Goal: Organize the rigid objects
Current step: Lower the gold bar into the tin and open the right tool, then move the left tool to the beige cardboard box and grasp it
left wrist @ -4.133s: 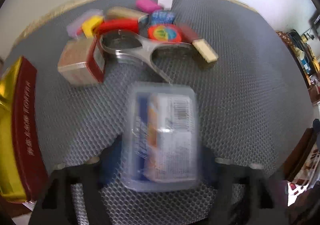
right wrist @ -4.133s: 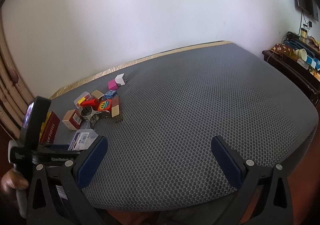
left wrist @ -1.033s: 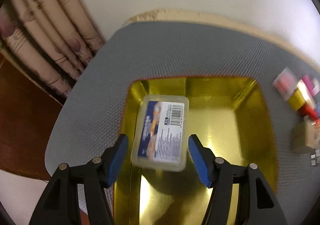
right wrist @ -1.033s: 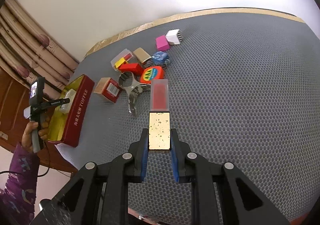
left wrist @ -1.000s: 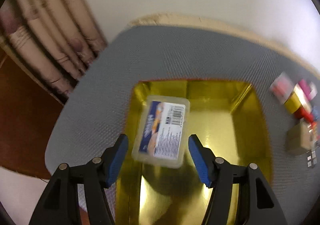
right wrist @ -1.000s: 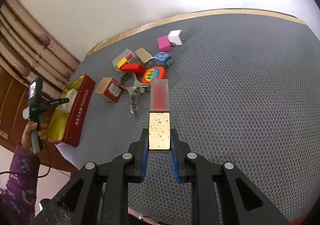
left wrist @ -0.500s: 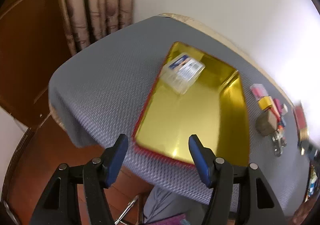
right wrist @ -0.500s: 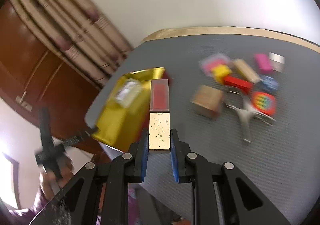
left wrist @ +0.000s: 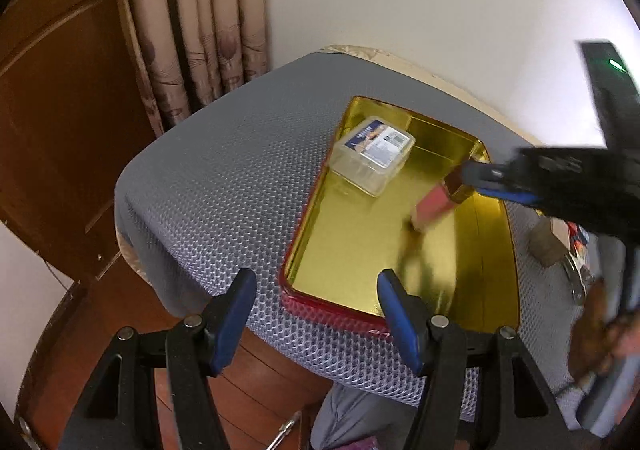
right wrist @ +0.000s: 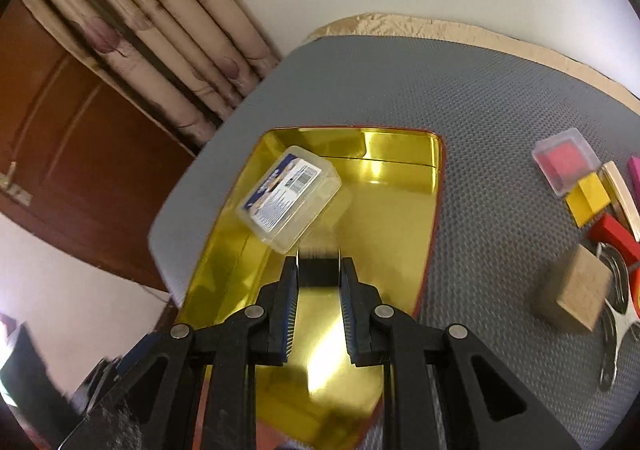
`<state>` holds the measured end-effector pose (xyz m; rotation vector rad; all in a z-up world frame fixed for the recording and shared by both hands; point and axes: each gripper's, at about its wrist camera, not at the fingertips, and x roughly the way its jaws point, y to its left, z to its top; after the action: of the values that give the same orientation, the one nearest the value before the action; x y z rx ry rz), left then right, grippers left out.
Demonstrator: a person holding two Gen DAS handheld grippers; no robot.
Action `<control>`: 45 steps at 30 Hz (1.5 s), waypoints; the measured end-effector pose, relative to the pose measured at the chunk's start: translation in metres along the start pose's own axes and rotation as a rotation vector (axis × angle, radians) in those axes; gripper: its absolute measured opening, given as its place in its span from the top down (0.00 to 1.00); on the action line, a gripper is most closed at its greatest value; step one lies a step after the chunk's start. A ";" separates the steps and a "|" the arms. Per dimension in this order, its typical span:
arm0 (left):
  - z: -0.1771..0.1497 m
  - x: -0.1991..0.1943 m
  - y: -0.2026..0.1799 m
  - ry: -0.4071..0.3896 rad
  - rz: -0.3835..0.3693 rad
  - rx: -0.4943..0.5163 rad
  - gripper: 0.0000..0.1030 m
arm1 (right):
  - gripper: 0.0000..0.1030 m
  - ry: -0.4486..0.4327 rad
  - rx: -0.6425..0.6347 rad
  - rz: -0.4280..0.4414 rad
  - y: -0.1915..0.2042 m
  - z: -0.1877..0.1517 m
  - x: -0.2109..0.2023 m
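Your left gripper point(left wrist: 314, 314) sits nearest, pulled back off the near edge of the grey mesh surface point(left wrist: 224, 186), pointing down at a slant. Its blue-padded jaws stand spread with nothing between them; only the surface edge, the wooden floor and the near red rim of the tin show in the gap.

Just beyond it lies the gold tin point(left wrist: 352, 250), a shallow tray with a mirror-gold inside and a red outer wall, resting flat on the mesh. Your right gripper point(right wrist: 319, 270) reaches in over the tin from the right side, tilted downward, with your hand point(left wrist: 600, 334) blurred at the right edge of the left wrist view. Its jaws are pinched tight on the gold-capped stick point(left wrist: 438, 200), a slim piece with a gold end in the pads and a pink end pointing down toward the tin floor. Whether the pink tip touches the floor you cannot tell from the blur. From the right wrist view the stick shows only as a dark end-on block between the pads.

Farther in, the clear plastic box point(right wrist: 290, 196) with a printed label and barcode lies in the tin's far left corner, one edge leaning on the wall.

Off to the right on the mesh wait the tan block point(right wrist: 576, 296), yellow cube point(right wrist: 588, 200), red block point(right wrist: 614, 236) and clear case with a pink insert point(right wrist: 566, 160).
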<state>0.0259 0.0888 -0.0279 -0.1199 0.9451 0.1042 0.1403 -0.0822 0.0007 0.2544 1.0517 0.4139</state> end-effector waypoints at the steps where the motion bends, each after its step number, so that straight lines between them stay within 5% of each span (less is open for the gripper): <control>1: -0.001 0.001 -0.002 0.005 -0.002 0.009 0.37 | 0.82 -0.008 0.001 0.003 0.002 0.003 0.003; 6: 0.000 0.008 -0.001 0.027 -0.009 0.024 0.37 | 0.82 -0.011 0.012 0.026 0.002 0.008 0.007; 13: 0.000 0.011 0.002 0.032 -0.007 0.018 0.38 | 0.77 -0.158 0.099 0.069 -0.028 0.017 -0.019; 17: -0.001 0.010 -0.004 0.023 0.010 0.049 0.37 | 0.62 -0.274 0.102 0.044 -0.055 -0.003 -0.065; 20: -0.002 0.006 -0.007 0.004 0.017 0.068 0.37 | 0.56 -0.346 0.099 -0.062 -0.084 -0.037 -0.099; 24: -0.005 0.002 -0.014 -0.012 0.022 0.102 0.37 | 0.52 -0.393 0.074 -0.384 -0.134 -0.100 -0.132; 27: -0.008 -0.001 -0.023 -0.018 0.025 0.131 0.37 | 0.42 -0.337 0.079 -0.671 -0.187 -0.142 -0.141; 32: -0.013 -0.014 -0.048 -0.051 0.023 0.207 0.37 | 0.41 -0.271 0.217 -0.810 -0.269 -0.179 -0.162; 37: -0.008 -0.032 -0.094 -0.053 -0.102 0.311 0.37 | 0.29 -0.281 0.396 -0.674 -0.309 -0.186 -0.180; 41: 0.008 -0.025 -0.158 0.050 -0.284 0.441 0.37 | 0.29 -0.289 0.370 -0.657 -0.308 -0.188 -0.182; 45: 0.019 -0.007 -0.216 0.097 -0.321 0.546 0.37 | 0.28 -0.284 0.340 -0.651 -0.298 -0.189 -0.177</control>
<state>0.0671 -0.1221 0.0014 0.2303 1.0099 -0.4584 -0.0400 -0.4268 -0.0683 0.2478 0.8607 -0.3822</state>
